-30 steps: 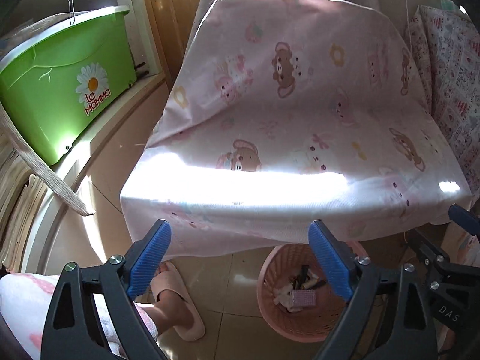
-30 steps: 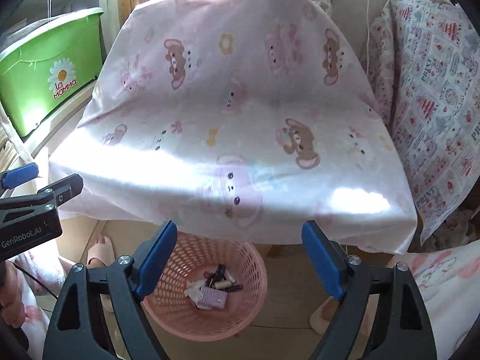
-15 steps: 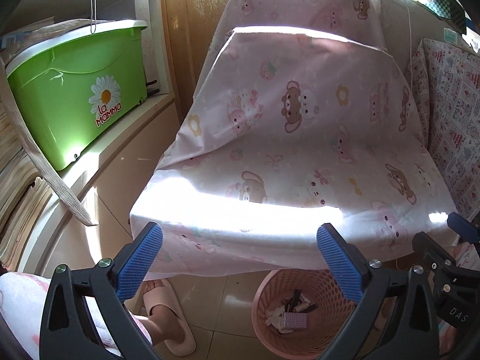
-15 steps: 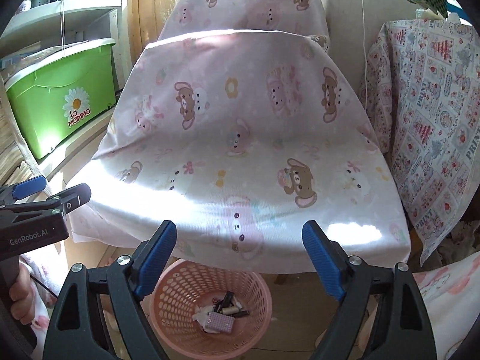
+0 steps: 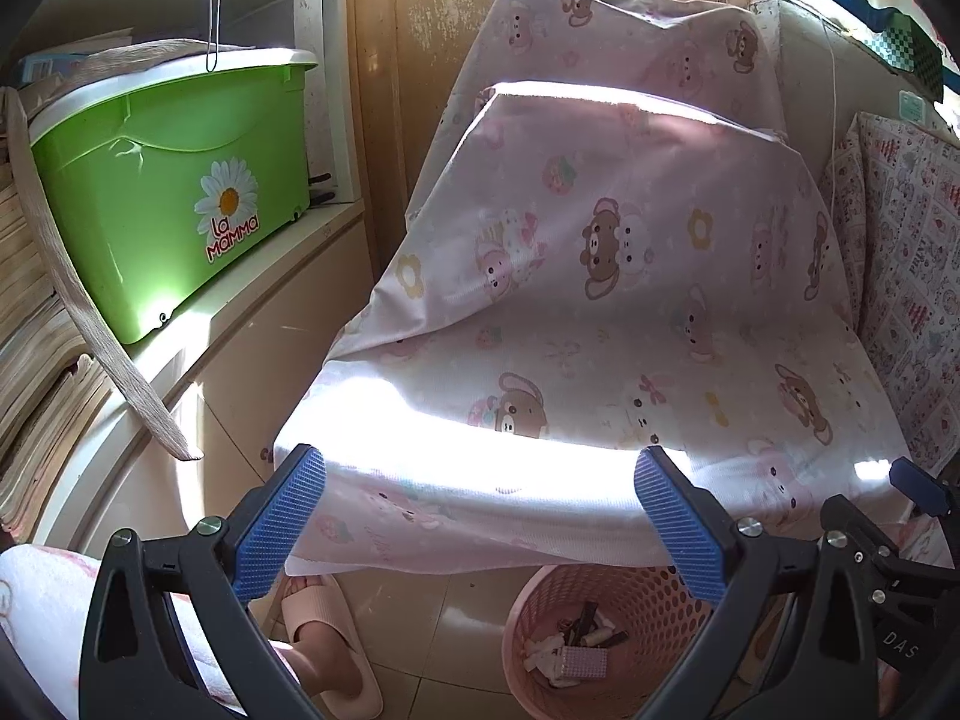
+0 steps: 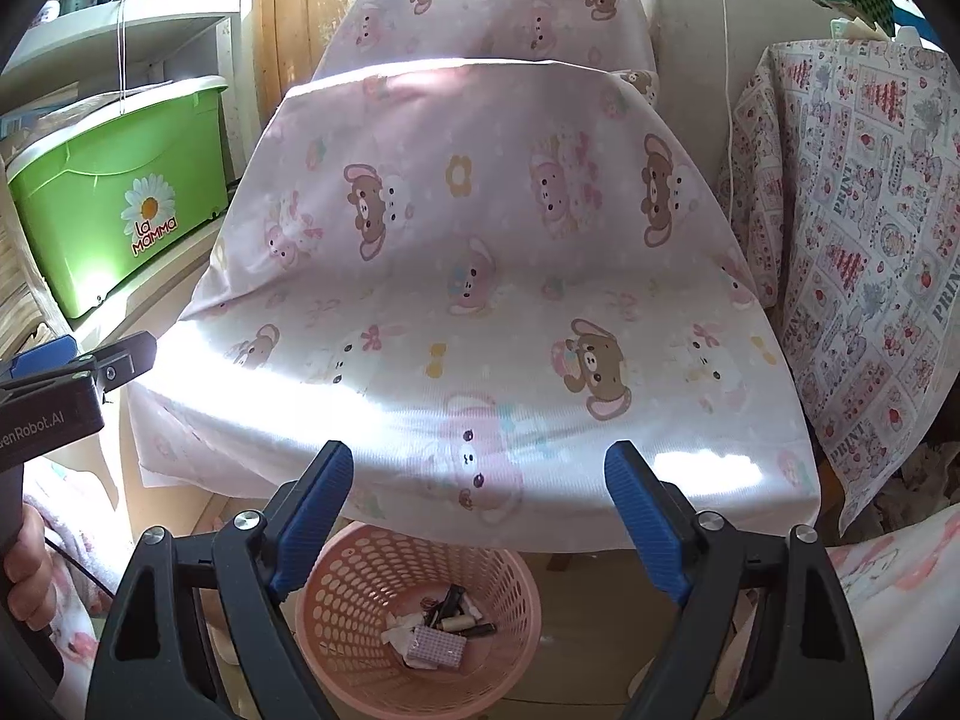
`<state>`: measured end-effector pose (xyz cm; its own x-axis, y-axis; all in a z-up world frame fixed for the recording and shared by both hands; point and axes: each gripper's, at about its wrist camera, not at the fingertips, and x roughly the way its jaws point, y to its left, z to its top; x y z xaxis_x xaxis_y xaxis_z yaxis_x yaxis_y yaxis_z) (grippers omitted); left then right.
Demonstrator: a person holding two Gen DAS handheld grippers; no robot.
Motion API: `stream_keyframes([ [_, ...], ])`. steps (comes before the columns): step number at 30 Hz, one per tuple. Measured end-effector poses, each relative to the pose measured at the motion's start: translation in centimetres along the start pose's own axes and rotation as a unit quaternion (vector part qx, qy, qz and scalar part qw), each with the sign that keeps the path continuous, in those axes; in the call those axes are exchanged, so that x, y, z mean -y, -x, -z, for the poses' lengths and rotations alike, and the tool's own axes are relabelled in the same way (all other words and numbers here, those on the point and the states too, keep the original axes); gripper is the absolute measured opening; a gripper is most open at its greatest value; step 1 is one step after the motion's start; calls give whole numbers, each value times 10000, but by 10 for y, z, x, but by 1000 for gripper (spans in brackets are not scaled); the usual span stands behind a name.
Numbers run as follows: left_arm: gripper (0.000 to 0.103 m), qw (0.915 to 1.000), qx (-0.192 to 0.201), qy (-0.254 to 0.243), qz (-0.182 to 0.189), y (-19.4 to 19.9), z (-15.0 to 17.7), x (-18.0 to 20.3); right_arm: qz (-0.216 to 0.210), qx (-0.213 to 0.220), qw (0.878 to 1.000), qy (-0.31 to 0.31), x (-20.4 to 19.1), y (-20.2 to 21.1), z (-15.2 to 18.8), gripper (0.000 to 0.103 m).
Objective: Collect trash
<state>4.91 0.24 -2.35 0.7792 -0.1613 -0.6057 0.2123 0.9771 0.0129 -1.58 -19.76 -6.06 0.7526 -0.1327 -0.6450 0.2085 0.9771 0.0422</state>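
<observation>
- Left gripper (image 5: pixel 480 525): I read the jaws as spread wide, nothing between the blue pads (image 5: pixel 279 531). It hangs in front of the near edge of the pink cartoon cloth (image 5: pixel 600 312).
- Right gripper (image 6: pixel 480 513): jaws likewise wide apart and holding nothing, poised above the pink basket (image 6: pixel 372 552).
- From the left wrist view I see the right gripper's tip at the far right edge; from the right wrist view the left gripper sits at the left edge, held by a hand (image 6: pixel 24 576).
- Pink basket stands on the tiled floor (image 5: pixel 438 618), partly under the overhanging near edge of the cloth.
- Trash (image 6: pixel 441 624) lies in the bottom of the basket: crumpled white bits, small dark cylindrical pieces, and a small pink checkered packet (image 6: pixel 437 648). I cannot identify the pieces more closely.
- Cloth surface itself is sunlit along its near edge.
- Left of the cloth: a green bin (image 5: pixel 168 180) marked "La Mamma" on a pale ledge.
- Right of the cloth: a second printed fabric (image 6: pixel 858 240) hanging down.
- Near left on the floor: a foot in a pink slipper (image 5: pixel 330 642).
</observation>
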Motion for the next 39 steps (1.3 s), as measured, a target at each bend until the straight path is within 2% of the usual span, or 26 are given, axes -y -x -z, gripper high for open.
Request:
stream_keyframes([
  [8,102,9998,162,-97,43,6,-2,0,-36,16,10000,-45,0,1,-1,87],
  [19,102,9972,543,-489,-155,18,0,16,-9,48,9999,-124,2,2,-2,87],
  [24,102,9975,576,-417,13,20,-1,15,2,123,9998,-183,3,5,-2,87],
  [35,102,9947,843,-596,30,30,1,23,32,218,9995,-227,4,11,-3,87],
  [39,102,9948,818,-599,73,29,1,25,32,264,9994,-216,3,13,-4,87],
])
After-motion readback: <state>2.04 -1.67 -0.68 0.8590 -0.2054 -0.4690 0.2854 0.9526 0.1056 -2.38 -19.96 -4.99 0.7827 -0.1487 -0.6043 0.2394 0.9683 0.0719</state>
